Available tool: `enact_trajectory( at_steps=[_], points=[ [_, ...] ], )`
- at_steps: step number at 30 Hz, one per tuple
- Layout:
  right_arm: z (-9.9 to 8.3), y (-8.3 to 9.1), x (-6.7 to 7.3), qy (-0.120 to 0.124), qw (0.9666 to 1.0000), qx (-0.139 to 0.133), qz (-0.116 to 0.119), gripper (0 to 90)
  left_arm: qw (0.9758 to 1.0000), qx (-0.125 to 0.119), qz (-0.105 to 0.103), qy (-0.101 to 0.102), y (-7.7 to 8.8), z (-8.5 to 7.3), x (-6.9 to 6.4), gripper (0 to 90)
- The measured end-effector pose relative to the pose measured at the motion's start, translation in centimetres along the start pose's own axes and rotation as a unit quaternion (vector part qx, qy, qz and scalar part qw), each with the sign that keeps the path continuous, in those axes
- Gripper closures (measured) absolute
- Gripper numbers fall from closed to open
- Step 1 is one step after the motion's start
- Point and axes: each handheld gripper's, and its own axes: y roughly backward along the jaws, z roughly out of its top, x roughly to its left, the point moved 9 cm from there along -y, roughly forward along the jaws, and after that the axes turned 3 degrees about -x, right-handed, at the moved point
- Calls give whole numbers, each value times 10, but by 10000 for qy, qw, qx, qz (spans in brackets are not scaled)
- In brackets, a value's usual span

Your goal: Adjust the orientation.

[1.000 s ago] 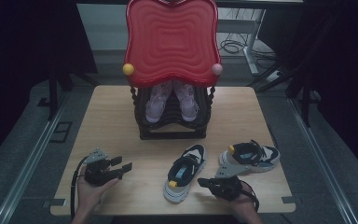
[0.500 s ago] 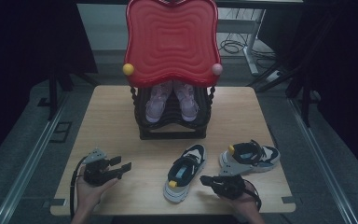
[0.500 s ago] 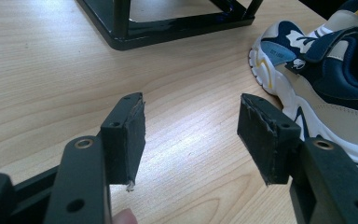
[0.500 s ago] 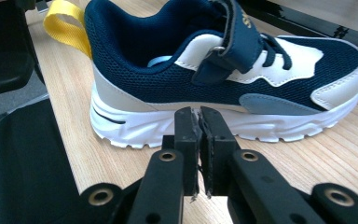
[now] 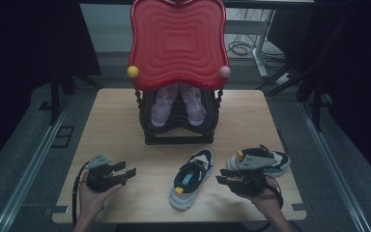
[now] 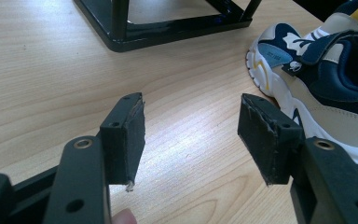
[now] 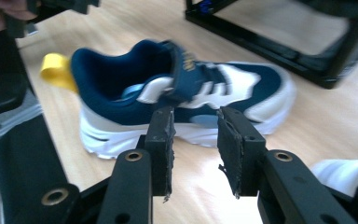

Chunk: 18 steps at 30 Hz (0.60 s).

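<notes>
Beyond the right hand-held gripper (image 7: 195, 140), jaws just parting and empty, a sneaker's (image 7: 182, 93) yellow heel tab (image 7: 56, 70).

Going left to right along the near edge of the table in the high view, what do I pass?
left gripper → navy and white shoe lying toe-up toward the rack → right gripper, with the second shoe just behind it.

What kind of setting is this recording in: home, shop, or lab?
Likely a lab or test room: a lone wooden table on a grey floor, cables by a desk leg behind, and dark curtains at the sides.
</notes>
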Motion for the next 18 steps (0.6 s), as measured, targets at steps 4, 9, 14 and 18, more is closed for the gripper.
enact_trajectory(
  at_steps=[4,9,14,18],
  points=[
    [13,14,-15,-125,9997,118,-183,637,10000,-5,-5,6,0,0,0,417],
    [28,31,-41,-295,9983,289,-411,619,10000,1,-17,14,0,0,1,418],
    [28,34,-54,-389,9965,506,-543,607,10000,10,-20,3,0,0,1,417],
    [25,38,-67,-497,9940,688,-696,602,10000,23,-19,-4,0,0,1,417]
  ],
)
